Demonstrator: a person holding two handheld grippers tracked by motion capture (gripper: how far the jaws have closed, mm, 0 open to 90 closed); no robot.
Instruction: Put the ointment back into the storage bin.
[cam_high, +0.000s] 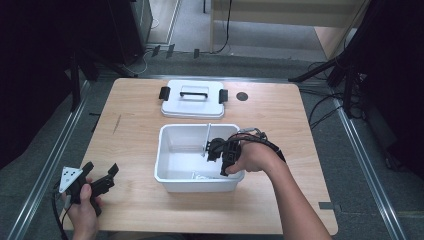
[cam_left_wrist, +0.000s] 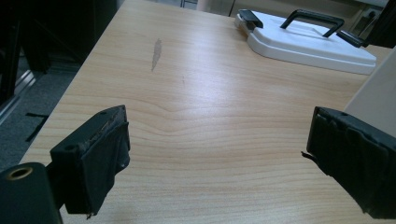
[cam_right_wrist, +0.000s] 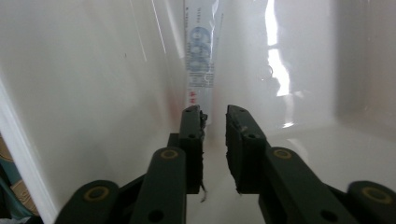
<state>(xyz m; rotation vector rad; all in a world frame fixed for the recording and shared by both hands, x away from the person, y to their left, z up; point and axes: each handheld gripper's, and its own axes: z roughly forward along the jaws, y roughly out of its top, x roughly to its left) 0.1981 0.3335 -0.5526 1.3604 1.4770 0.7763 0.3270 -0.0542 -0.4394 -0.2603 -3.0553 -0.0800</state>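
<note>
Tube (cam_right_wrist: 200, 51) upright inside white bin (cam_high: 167, 172), right gripper (cam_right_wrist: 215, 122) jaws narrowed just below it, grip unclear, left gripper (cam_left_wrist: 217, 154) jaws wide, empty, beside bin.

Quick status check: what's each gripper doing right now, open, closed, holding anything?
Left gripper: open, empty, resting over the table.
Right gripper: inside the white bin, nearly shut; grip on the slim packet cannot be told.

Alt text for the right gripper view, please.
The right gripper reaches into a white bin, its black jaws nearly shut with only a narrow gap. Just beyond their tips, a thin white packet with blue print stands against the bin's wall; whether they grip it is unclear.
</note>
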